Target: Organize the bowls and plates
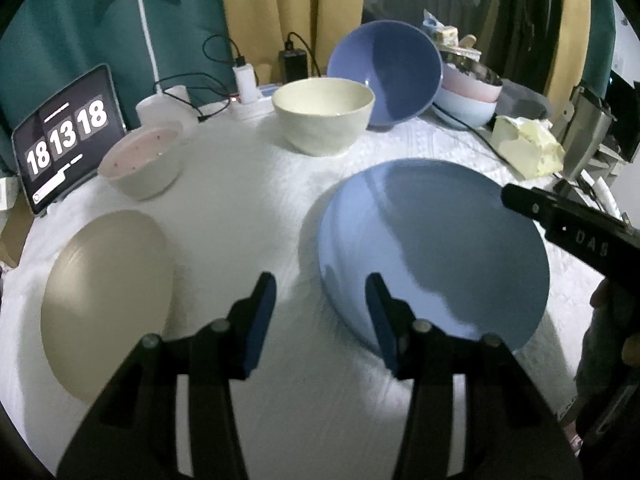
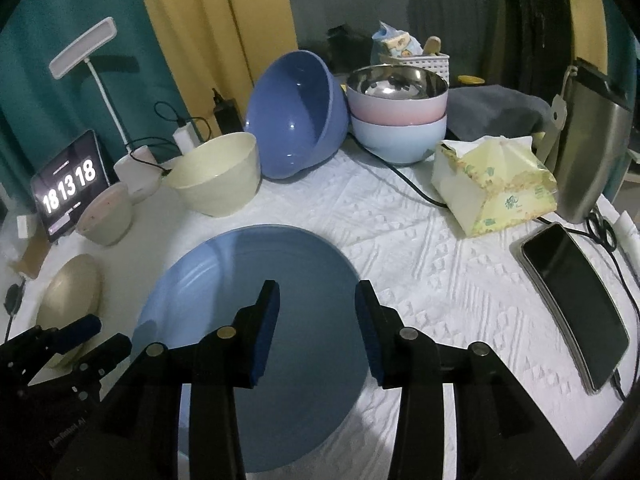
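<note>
The counter (image 2: 420,240), under a white textured cloth, carries everything. Largest on it is the blue plate (image 2: 256,312), lying flat near the front edge, in the middle of the right wrist view and right of centre in the left one (image 1: 432,248). Well apart to its left lies the beige plate (image 1: 106,304), also flat. Behind them stand the bowls: a deep blue bowl (image 2: 296,116) tipped on its side with its mouth facing forward, leaning by a stack of a pale blue bowl, a pink bowl and a steel bowl (image 2: 398,120); the cream bowl (image 2: 218,174) sits upright just in front of the tipped one, and a small pinkish bowl (image 1: 140,164) stands further left by the tablet clock (image 1: 66,136).

The right hand-held gripper (image 2: 316,320) hangs over the blue plate with its jaws spread and nothing between the pads. The left hand-held gripper (image 1: 320,308) is likewise spread and empty, over bare cloth between the two plates, its right pad near the blue plate's rim.

My reading is that this is a moment between grasps: both plates lie separately and neither is held. The next move probably calls for pinching one plate's rim, most likely the beige one on the left, lifting it edge first and setting it on the other. A thin flat rim on soft cloth looks awkward to get a pad under.
</note>
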The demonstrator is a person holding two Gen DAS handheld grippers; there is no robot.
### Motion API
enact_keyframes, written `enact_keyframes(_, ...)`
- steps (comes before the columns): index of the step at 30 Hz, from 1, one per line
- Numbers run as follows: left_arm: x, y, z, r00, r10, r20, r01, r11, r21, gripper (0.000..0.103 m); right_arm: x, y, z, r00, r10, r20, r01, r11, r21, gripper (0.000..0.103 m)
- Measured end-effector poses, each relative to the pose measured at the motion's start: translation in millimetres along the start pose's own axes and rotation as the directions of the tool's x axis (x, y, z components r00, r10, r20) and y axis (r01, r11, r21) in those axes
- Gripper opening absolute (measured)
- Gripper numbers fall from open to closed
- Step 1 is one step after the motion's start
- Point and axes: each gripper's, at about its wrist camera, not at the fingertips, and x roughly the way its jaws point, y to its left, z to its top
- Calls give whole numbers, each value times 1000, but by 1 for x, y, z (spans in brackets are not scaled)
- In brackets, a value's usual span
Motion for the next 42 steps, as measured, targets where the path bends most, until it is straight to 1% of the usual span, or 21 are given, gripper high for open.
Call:
enact_keyframes(12,-25,32,-16,999,-10,38,11,999,-49,48,-19,41,-9,1000,8,6,-8,998,-60,41)
enact_keyframes(23,-34,67,-30,998,-11,56,17,994,-104,48,-26,80,-18,1000,13,-10,-14,992,-122,41)
enact_keyframes(29,-40,89,-35,997,7,78,4,990,-138,48,-25,104,-19,1000,16,-17,-18,987,-159,41)
enact_keyframes(42,-47,149,-46,991,84,106,-60,975,-212,48,-15,149,-21,999,24,-35,-31,975,-220,41)
